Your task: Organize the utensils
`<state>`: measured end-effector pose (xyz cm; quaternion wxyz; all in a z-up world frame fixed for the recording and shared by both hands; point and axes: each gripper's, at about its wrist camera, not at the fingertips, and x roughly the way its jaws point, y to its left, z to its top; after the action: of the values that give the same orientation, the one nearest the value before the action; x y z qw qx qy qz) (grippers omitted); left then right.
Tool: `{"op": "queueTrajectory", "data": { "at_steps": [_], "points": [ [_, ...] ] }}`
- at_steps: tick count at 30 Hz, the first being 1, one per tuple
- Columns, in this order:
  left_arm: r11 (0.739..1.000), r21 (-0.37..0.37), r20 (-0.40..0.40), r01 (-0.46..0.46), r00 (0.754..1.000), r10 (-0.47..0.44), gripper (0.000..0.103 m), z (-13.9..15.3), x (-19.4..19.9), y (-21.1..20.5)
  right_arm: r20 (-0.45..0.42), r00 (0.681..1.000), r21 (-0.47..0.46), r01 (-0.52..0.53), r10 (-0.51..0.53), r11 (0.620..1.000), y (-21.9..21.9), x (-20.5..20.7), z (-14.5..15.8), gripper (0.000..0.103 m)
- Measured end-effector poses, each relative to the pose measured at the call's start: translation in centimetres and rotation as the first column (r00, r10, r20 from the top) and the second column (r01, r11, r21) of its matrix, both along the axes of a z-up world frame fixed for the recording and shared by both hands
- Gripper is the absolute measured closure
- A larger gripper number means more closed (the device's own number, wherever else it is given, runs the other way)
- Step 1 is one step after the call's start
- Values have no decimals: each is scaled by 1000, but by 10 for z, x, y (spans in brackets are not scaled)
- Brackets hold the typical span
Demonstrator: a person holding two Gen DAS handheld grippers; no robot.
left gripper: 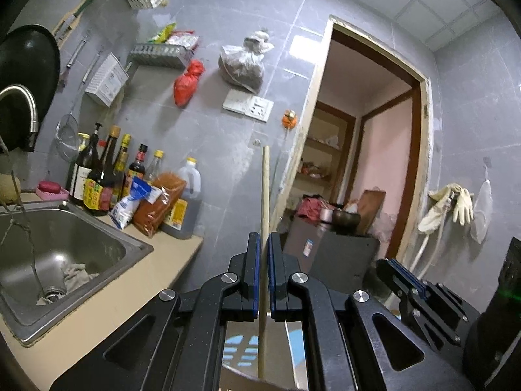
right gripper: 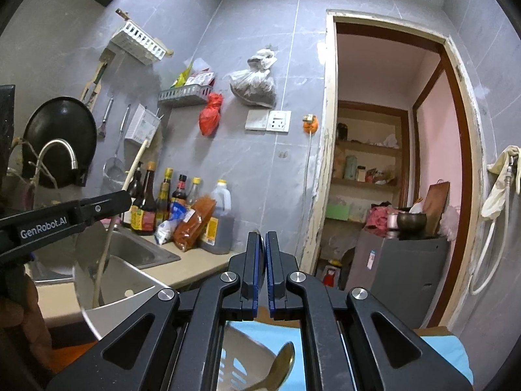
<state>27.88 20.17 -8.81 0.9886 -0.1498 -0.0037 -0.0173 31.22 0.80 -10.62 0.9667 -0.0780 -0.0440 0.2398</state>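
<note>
Grey-tiled kitchen, beige countertop (left gripper: pixel 107 296) with a stainless steel sink (left gripper: pixel 58 247) set into it; crumpled grey rag (left gripper: pixel 76 273) lying by the drain. Row of dark sauce bottles (left gripper: pixel 104 176) and a large plastic oil jug (left gripper: pixel 182 202) standing against the wall behind the sink. Open wooden-framed doorway (left gripper: pixel 368 150) to the right, pale rubber gloves (left gripper: pixel 456 202) hanging beyond it.

Left gripper (left gripper: pixel 264 244): blue-padded jaws clamped on a long pale wooden chopstick (left gripper: pixel 265 189), held upright, upper end well above the fingertips, lower end reaching down into a shiny metal container (right gripper: pixel 88 280) below. Seen from the right wrist view, same stick slanted inside that container.

Right gripper (right gripper: pixel 263 244): jaws nearly together on the thin handle of a gold-coloured metal spoon (right gripper: pixel 280 369), bowl hanging below the fingers over a white slotted plastic basket (right gripper: pixel 234 358) on a light blue surface (right gripper: pixel 446 355)
</note>
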Motion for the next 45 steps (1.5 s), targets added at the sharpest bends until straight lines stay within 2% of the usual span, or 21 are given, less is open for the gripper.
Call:
{"op": "queueTrajectory", "data": {
  "at_steps": [6,9,14,16,18,20,22,24,28,34,45],
  "points": [
    [998,6,-76,60,995,-59,99,3,1,-6,-33,999,5,-23,24,1000,-8,-4,7,94],
    [997,1,-90,71,993,-71,93,8,-1,-9,-47,998,14,-33,34,999,-14,-6,14,86],
    [997,-11,-108,72,991,-72,83,19,-5,-14,-75,997,35,-31,34,999,-27,-9,27,80],
    [997,-13,-115,74,991,-75,70,25,-6,-17,-84,996,48,-26,30,999,-36,-12,34,67],
    [997,-14,-117,74,990,-75,63,32,-8,-23,-92,995,67,-20,26,998,-46,-14,42,55],
    [997,-12,-122,76,989,-77,56,40,-9,-30,-97,995,76,-5,12,997,-55,-17,47,51],
    [997,1,-131,75,989,-74,38,48,-11,-41,-111,994,88,13,-3,996,-68,-19,56,38],
    [997,15,-134,74,988,-72,30,56,-14,-52,-117,993,102,30,-18,994,-81,-23,63,28],
    [996,55,-140,73,988,-65,11,68,-19,-78,-138,989,112,62,-47,992,-108,-28,75,20],
    [995,80,-139,64,989,-53,6,78,-29,-114,-169,982,122,107,-86,987,-152,-38,89,1],
    [987,102,-195,127,975,-106,5,77,-35,-176,-201,963,97,200,-178,975,-222,-54,88,0]
  ]
}}
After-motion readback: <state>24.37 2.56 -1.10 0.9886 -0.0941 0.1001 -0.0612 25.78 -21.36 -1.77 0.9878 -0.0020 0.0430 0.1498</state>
